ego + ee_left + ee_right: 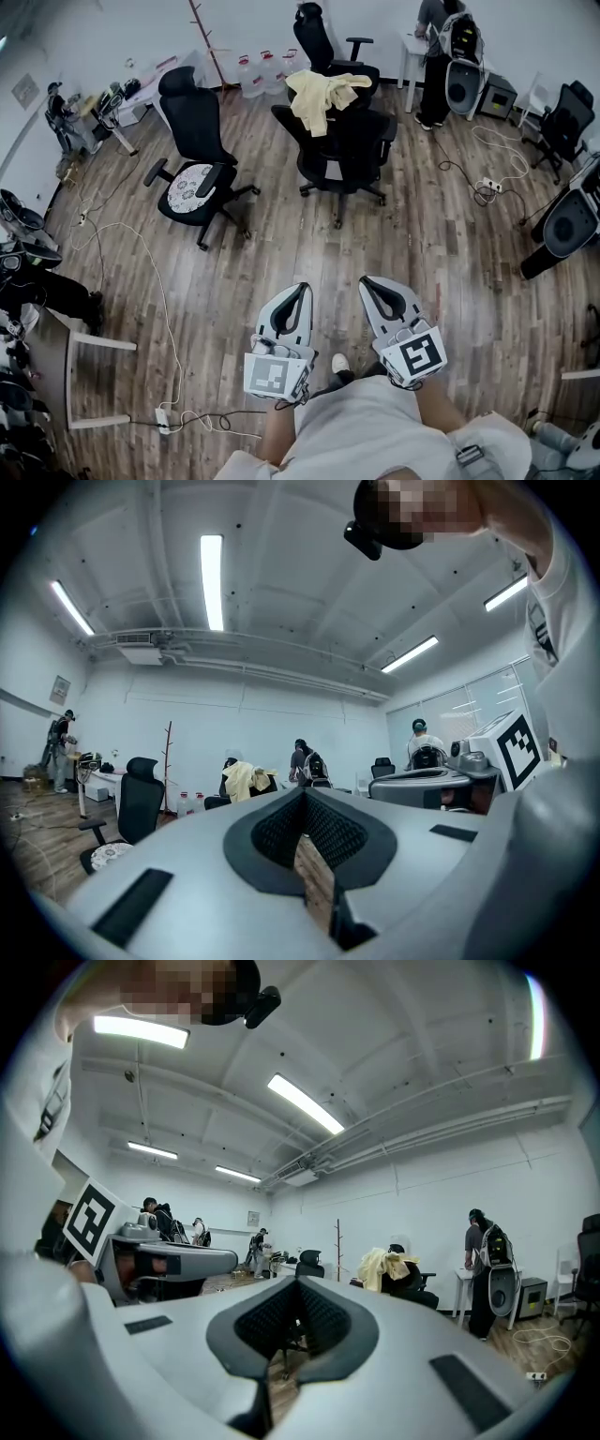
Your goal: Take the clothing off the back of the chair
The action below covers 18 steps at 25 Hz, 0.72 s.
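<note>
Wood-plank floor (281,272), white walls (281,719), ceiling strip lights (211,578) — black office chair (192,131), coat stand (169,761)

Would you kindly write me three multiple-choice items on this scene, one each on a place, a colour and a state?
1. Where is the garment? A in a basket; B draped over a black chair; C in a drawer.
2. Its colour? A red; B blue; C pale yellow.
3. The left gripper and right gripper? A both shut, empty; B both wide open; C left holds the garment.
Answers: B, it hangs on the chair's back; C, it looks pale yellow; A, both jaw pairs meet with nothing between.
</note>
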Tool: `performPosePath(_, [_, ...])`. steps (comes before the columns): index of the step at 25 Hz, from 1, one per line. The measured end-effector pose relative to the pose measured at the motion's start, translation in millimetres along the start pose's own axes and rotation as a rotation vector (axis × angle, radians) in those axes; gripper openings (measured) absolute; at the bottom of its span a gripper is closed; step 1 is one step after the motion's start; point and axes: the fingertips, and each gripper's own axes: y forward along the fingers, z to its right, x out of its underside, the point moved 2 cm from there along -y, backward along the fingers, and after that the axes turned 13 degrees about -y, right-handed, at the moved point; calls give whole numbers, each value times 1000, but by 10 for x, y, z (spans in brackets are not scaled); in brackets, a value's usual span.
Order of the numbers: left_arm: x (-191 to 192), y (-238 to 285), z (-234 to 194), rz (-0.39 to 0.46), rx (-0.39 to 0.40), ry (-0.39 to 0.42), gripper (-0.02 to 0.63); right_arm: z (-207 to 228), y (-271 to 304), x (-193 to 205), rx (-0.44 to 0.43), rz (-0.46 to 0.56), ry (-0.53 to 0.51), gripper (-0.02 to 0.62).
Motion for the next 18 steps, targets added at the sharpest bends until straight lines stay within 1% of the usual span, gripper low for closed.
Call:
performPosePath(7, [7, 179, -98, -9, 3, -15, 17, 116, 147, 61, 0, -22, 2, 20])
performPosePath(18, [-21, 686, -282, -1, -42, -13, 17, 520, 535, 209, -41, -2, -6, 21])
